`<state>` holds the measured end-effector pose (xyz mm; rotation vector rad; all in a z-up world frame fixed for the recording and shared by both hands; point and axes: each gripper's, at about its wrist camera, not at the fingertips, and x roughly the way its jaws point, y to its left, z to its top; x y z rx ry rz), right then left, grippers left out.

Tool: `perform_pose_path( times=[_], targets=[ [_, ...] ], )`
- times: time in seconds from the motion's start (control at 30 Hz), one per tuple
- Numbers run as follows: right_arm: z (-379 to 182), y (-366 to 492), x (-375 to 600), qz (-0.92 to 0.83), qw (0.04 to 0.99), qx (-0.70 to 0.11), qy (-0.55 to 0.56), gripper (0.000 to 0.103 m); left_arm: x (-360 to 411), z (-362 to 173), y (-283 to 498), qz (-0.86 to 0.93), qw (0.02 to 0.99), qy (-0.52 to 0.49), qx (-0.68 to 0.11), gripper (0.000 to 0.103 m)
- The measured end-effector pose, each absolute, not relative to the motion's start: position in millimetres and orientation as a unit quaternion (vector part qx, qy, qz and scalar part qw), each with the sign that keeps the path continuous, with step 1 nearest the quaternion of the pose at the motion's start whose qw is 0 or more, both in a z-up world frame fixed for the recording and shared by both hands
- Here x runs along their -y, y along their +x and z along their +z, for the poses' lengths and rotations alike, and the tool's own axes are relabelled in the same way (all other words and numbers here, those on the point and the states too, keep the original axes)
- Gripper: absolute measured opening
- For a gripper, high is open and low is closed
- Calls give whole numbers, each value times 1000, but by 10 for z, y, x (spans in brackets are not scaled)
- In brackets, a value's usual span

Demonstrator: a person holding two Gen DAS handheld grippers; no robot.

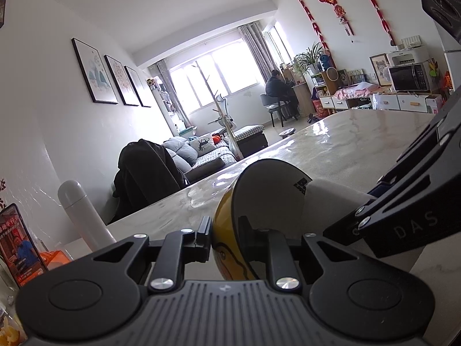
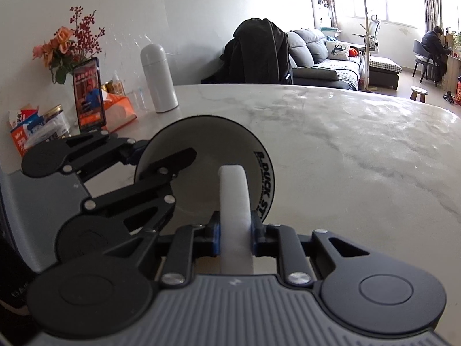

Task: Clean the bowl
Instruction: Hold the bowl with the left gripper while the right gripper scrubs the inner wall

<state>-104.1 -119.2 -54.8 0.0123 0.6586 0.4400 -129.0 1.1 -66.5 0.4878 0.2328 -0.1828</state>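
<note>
From the left wrist camera, the left gripper (image 1: 224,238) has its fingers pinched on the wall of the yellow-outside, white-inside ceramic bowl (image 1: 268,190), one finger on the outer yellow side and one inside. The bowl is tipped on edge above the pale marble-patterned tabletop (image 1: 345,144), its opening turned toward the right gripper (image 1: 371,199), which comes in from the right. To wipe well, I judge this hand should keep the rim steady and the opening facing the wiper, turning the bowl only in small steps. From the right wrist camera, the right gripper (image 2: 234,232) has its fingers pressed on a folded white sponge strip (image 2: 233,199) whose rounded end reaches into the bowl's white inside (image 2: 207,144); I would sweep it firmly around the wall and base without pushing the bowl out of the other grip. Counted: one bowl, one sponge strip, two grippers, one white cylindrical flask (image 2: 158,77), one propped phone with a lit screen (image 2: 88,93).
</note>
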Motion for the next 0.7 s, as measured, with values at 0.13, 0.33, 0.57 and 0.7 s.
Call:
perform_pose_path(
  times=[0.13, 0.33, 0.57, 0.7],
  targets=[
    [-510, -1035, 1192, 198, 930, -310, -6, 20, -25, -656, -1271, -91, 960, 239, -116, 19],
    [-481, -1036, 1197, 189, 935, -301, -17, 20, -88, -636, -1233, -90, 960, 238, -115, 19],
    [-542, -1085, 1117, 213, 926, -311, -35, 21, -115, -638, -1216, -87, 960, 239, -120, 19],
    [-536, -1080, 1132, 212, 926, -311, -31, 21, -121, -632, -1232, -87, 959, 238, -126, 19]
  ],
)
